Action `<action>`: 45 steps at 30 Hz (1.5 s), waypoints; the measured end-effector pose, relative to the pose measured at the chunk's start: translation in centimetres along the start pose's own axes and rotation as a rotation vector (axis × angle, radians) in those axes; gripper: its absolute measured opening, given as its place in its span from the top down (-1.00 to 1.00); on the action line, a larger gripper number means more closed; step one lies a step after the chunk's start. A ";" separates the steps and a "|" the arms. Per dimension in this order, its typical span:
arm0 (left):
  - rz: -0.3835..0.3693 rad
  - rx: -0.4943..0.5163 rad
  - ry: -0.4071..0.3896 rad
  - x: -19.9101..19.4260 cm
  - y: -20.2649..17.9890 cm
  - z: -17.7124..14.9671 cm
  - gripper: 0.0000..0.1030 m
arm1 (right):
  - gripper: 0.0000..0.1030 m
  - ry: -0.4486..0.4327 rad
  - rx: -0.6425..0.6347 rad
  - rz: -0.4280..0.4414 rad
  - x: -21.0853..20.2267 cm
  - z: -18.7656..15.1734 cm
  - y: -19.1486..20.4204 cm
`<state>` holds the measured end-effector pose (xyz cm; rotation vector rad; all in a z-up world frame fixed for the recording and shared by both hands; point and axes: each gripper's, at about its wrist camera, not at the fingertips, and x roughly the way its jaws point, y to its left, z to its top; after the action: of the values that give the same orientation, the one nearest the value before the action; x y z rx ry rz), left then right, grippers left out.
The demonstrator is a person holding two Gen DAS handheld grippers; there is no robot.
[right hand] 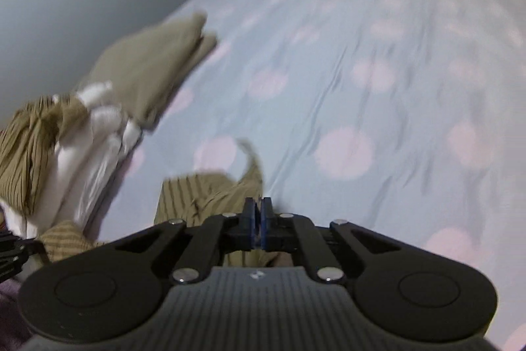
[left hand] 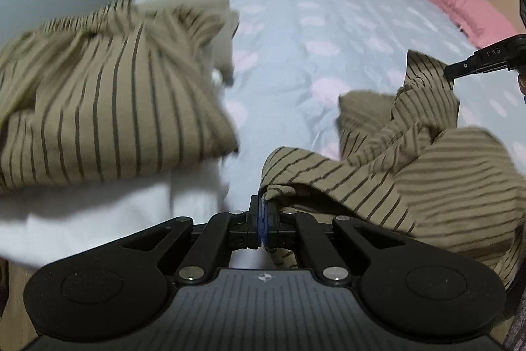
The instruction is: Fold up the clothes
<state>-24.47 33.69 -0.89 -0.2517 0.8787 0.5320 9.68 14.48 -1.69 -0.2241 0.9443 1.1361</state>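
Over the bed [left hand: 296, 32], the left hand-held gripper [left hand: 264, 219] clamps an edge of the striped garment [left hand: 411, 173] bunched just right of it, the right hand-held gripper [right hand: 258, 219] closes on another edge, and uneven pulling could twist the fold.

both wrist views look steeply down, close over the bed [left hand: 296, 22], sharing the striped garment [left hand: 411, 160].
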 end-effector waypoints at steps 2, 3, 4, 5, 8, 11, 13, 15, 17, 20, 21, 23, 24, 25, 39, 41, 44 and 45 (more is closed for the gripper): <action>-0.009 0.012 -0.041 -0.8 -0.4 1.0 1.00 | 0.93 -0.076 -0.017 -0.052 -2.5 0.2 0.2; -0.013 0.020 -0.063 -1.3 -0.6 1.6 1.00 | 0.93 -0.109 -0.017 -0.067 -3.7 0.2 0.2; -0.017 0.030 -0.087 -1.9 -0.9 2.3 1.00 | 0.93 -0.145 -0.014 -0.083 -5.0 0.2 0.2; -0.022 0.039 -0.110 -2.5 -1.2 3.0 1.00 | 0.93 -0.184 -0.009 -0.098 -6.5 0.1 0.1; -0.043 0.066 -0.180 -4.3 -2.1 5.4 1.00 | 0.93 -0.299 0.002 -0.145 -10.9 -0.1 -0.3; -0.056 0.135 -0.280 -7.1 -4.3 8.7 1.00 | 0.94 -0.414 0.019 -0.185 -15.9 0.0 -0.8; -0.075 0.179 -0.350 -9.2 -6.0 11.2 1.00 | 0.94 -0.475 0.023 -0.211 -19.3 0.2 -1.0; -0.084 0.232 -0.421 -11.2 -8.1 13.4 1.00 | 0.94 -0.528 0.012 -0.247 -22.8 0.8 -0.7; -0.079 0.291 -0.500 -13.5 -10.4 15.6 1.00 | 0.94 -0.592 -0.010 -0.297 -26.5 1.3 -0.2; -0.074 0.343 -0.610 -17.4 -12.8 18.7 1.00 | 0.94 -0.704 -0.040 -0.364 -32.5 2.3 1.1; -0.072 0.352 -0.647 -18.7 -13.4 19.6 1.00 | 0.94 -0.746 -0.050 -0.386 -34.6 2.7 1.7; -0.070 0.360 -0.717 -21.2 -14.1 21.1 1.00 | 0.94 -0.832 -0.091 -0.423 -38.9 3.2 3.2; -0.070 0.359 -0.748 -22.4 -14.4 21.7 1.00 | 0.94 -0.873 -0.116 -0.440 -40.9 3.3 4.1; -0.072 0.358 -0.774 -23.4 -14.6 22.1 1.00 | 0.94 -0.909 -0.142 -0.457 -42.6 3.3 5.2; -0.075 0.386 -0.412 -12.6 -11.7 16.1 1.00 | 0.93 -0.643 -0.266 -0.301 -35.7 -1.2 6.4; -0.064 0.375 -0.312 -8.8 -10.7 14.2 1.00 | 0.93 -0.531 -0.239 -0.248 -31.3 -2.6 5.4; -0.042 0.345 -0.175 -3.8 -8.9 12.0 1.00 | 0.92 -0.394 -0.222 -0.174 -25.7 -4.8 4.9; -0.035 0.335 -0.136 -2.4 -8.4 11.5 1.00 | 0.93 -0.356 -0.221 -0.149 -24.1 -5.5 4.9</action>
<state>-13.58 30.65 8.02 0.0735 0.8148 0.3580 0.29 -2.79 14.16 -0.2568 0.4800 1.0964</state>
